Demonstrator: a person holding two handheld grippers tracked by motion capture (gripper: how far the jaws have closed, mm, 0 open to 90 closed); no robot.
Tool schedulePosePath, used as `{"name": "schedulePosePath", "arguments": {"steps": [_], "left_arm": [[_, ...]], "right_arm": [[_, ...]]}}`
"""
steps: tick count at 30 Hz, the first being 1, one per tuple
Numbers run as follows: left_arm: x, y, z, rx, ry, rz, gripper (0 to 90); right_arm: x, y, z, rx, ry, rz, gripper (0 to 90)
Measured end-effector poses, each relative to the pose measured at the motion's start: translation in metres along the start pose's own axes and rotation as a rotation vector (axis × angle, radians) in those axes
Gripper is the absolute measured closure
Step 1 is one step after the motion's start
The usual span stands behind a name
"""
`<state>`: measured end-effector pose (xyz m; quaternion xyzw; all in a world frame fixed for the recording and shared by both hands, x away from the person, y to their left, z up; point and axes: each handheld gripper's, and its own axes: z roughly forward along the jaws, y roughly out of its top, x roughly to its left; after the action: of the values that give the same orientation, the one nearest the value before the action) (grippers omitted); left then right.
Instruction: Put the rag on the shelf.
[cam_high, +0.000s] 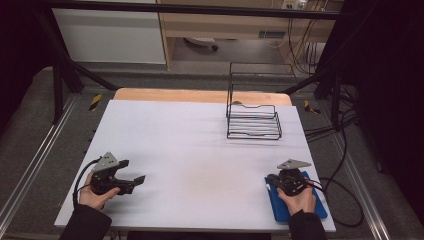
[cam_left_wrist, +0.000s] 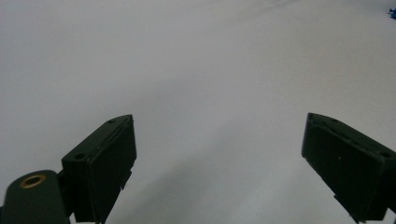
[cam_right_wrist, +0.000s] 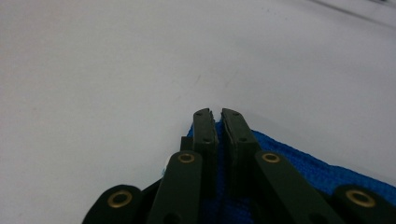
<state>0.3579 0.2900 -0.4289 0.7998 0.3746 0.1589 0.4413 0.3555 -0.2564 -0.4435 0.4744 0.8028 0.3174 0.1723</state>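
Right gripper (cam_right_wrist: 218, 114), jaws pinched onto the corner of the blue cloth (cam_right_wrist: 299, 163) at the near right edge of the white table (cam_high: 190, 150); left gripper (cam_high: 131, 181) gapes empty; lift slowly so the fabric cannot slip free.

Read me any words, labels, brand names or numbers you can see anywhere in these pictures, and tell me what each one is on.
None can be read.
Blue cloth: no label shows.
Wire rack: bare wire, no tag.
Left claw and right claw: plain black, no markings.
White table cover: blank.
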Motion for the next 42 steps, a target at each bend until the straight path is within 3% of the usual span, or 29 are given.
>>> {"name": "schedulePosePath", "arguments": {"steps": [3, 8, 10, 11, 13, 17, 26, 29, 35, 37, 39, 42], "left_arm": [[0.000, 0.000, 0.000, -0.002, 0.000, 0.001, 10.2], [0.000, 0.000, 0.000, -0.001, 0.000, 0.001, 10.2], [0.000, 0.000, 0.000, -0.001, 0.001, 0.001, 10.2], [0.000, 0.000, 0.000, -0.001, 0.001, 0.001, 10.2], [0.000, 0.000, 0.000, -0.002, 0.001, 0.001, 10.2], [0.000, 0.000, -0.001, -0.008, 0.001, -0.005, 10.2], [0.001, 0.000, 0.000, -0.007, 0.002, -0.004, 10.2], [0.001, 0.000, 0.000, -0.004, 0.003, -0.003, 10.3], [0.001, 0.000, 0.001, -0.001, 0.002, -0.005, 10.3], [0.002, 0.000, 0.001, -0.001, 0.004, -0.005, 10.3], [0.002, 0.000, 0.000, -0.001, 0.008, -0.006, 10.3], [0.002, 0.000, 0.000, -0.005, 0.009, -0.006, 10.3]], "right_arm": [[0.001, -0.001, 0.002, -0.024, 0.012, -0.005, 69.9], [0.003, -0.002, 0.005, -0.031, 0.004, -0.014, 63.2], [0.005, -0.002, 0.005, -0.034, -0.001, -0.017, 63.4], [0.006, -0.004, 0.006, -0.040, -0.022, -0.046, 66.6], [0.006, -0.004, 0.005, -0.034, -0.038, -0.051, 73.3], [0.005, -0.002, 0.004, -0.011, -0.048, -0.028, 82.9], [0.003, 0.002, 0.000, -0.032, -0.029, -0.009, 86.8], [0.007, 0.008, -0.003, -0.067, 0.017, 0.007, 86.8], [0.016, 0.028, 0.001, -0.110, 0.057, 0.010, 86.7], [0.025, 0.044, 0.010, -0.120, 0.079, -0.008, 86.7], [0.029, 0.048, 0.014, -0.119, 0.083, -0.010, 86.6], [0.041, 0.066, 0.034, -0.120, 0.098, -0.027, 86.5]]}}
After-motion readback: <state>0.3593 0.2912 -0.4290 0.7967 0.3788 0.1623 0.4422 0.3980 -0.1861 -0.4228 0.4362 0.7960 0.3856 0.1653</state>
